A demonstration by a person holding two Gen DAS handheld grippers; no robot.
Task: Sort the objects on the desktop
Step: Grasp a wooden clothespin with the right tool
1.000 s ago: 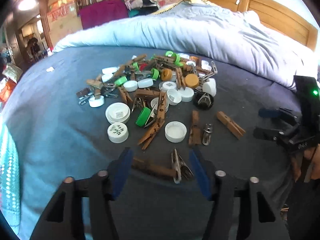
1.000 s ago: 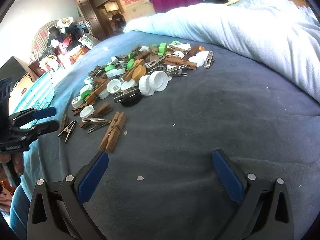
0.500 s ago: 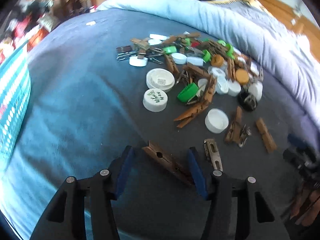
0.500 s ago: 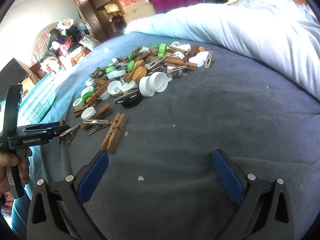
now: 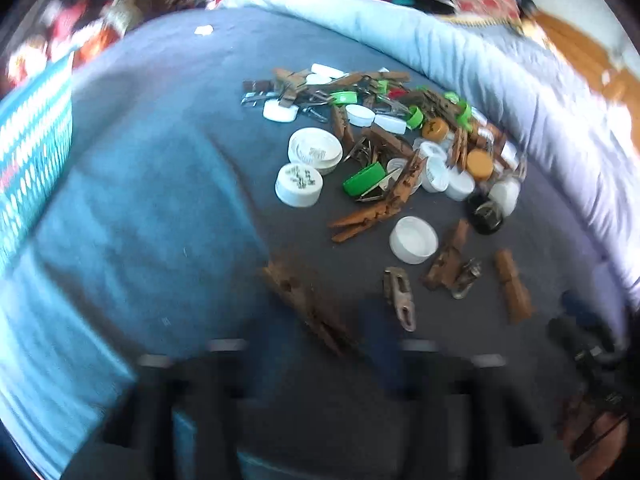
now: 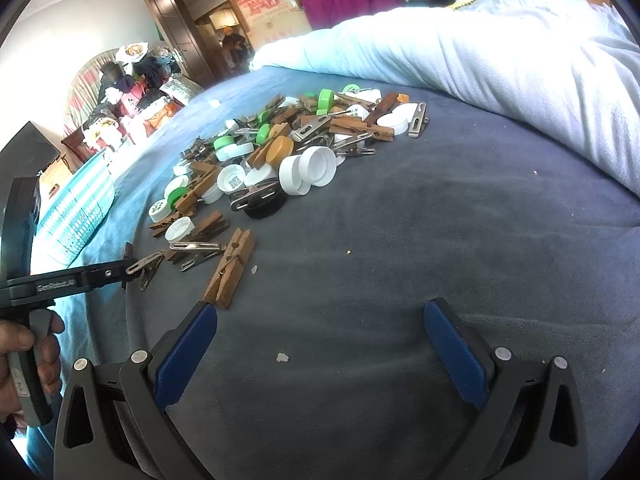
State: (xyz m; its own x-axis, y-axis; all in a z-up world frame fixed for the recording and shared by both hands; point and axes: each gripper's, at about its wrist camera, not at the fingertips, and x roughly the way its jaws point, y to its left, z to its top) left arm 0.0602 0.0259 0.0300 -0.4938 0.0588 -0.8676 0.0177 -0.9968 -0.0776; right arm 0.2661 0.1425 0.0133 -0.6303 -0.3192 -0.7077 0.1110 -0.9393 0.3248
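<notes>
A heap of wooden clothespins, metal clips and white, green and orange bottle caps (image 6: 280,152) lies on the dark blue blanket (image 6: 400,240). It also shows in the left wrist view (image 5: 384,152). In the blurred left wrist view a brown wooden clothespin (image 5: 308,304) lies between the fingers of my left gripper (image 5: 316,344), with a metal clip (image 5: 400,300) just to its right. In the right wrist view the left gripper (image 6: 120,274) sits low at the heap's near edge by that metal clip (image 6: 148,268). My right gripper (image 6: 320,336) is wide open and empty over bare blanket.
A teal perforated basket (image 6: 76,216) stands at the left; it also shows in the left wrist view (image 5: 28,152). A light blue duvet (image 6: 480,48) is rolled up behind the heap. A loose wooden clothespin (image 6: 230,272) lies near my right gripper's left finger.
My left gripper has swung left and closed in on the brown clothespin, with its view now motion-blurred. The right gripper has not moved.
</notes>
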